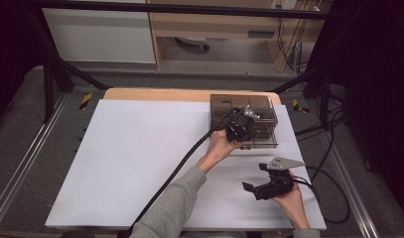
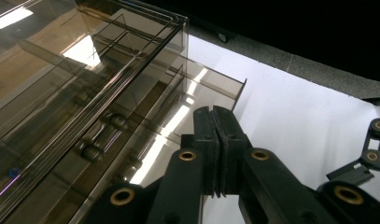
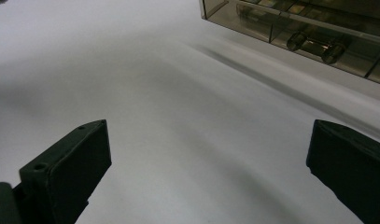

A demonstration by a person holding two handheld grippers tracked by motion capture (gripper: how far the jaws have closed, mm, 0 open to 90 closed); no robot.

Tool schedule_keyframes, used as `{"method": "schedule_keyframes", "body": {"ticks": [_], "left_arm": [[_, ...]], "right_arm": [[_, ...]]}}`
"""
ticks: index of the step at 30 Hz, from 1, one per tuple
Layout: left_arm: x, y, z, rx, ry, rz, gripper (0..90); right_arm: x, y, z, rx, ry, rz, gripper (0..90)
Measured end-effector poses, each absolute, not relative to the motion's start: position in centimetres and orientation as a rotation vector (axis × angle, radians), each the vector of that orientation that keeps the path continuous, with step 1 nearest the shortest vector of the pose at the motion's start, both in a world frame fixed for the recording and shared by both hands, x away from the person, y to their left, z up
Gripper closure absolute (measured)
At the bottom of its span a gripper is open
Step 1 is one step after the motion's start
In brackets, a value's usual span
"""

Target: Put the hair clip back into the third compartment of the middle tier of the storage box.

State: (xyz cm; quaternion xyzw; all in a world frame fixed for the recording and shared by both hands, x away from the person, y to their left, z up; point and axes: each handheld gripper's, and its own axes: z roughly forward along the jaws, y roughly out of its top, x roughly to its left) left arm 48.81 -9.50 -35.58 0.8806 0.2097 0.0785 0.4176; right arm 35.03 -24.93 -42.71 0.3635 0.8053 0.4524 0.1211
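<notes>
Left gripper (image 1: 240,130), jaws pressed together and empty, at a smoked plastic drawer box (image 1: 261,105).
Its tips sit at the pulled-out drawer (image 2: 211,88) on the box's near side, far right on the white table (image 1: 135,148); nearer and to the right, the right gripper (image 3: 208,172) hangs wide open over bare tabletop.

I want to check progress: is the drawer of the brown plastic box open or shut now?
Open, partly. In the left gripper view the drawer sticks out past the box front, over the white sheet. The shut left gripper is beside it.
</notes>
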Motion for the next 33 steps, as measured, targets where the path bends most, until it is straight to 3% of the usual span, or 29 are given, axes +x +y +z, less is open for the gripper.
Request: {"method": "schedule_keyframes", "body": {"ticks": [33], "left_arm": [[49.9,-12.8,-38.2,2.264,0.521,0.175,87.7]], "right_arm": [[35.0,-25.0,-42.7,1.064,2.352,1.321,0.6]]}}
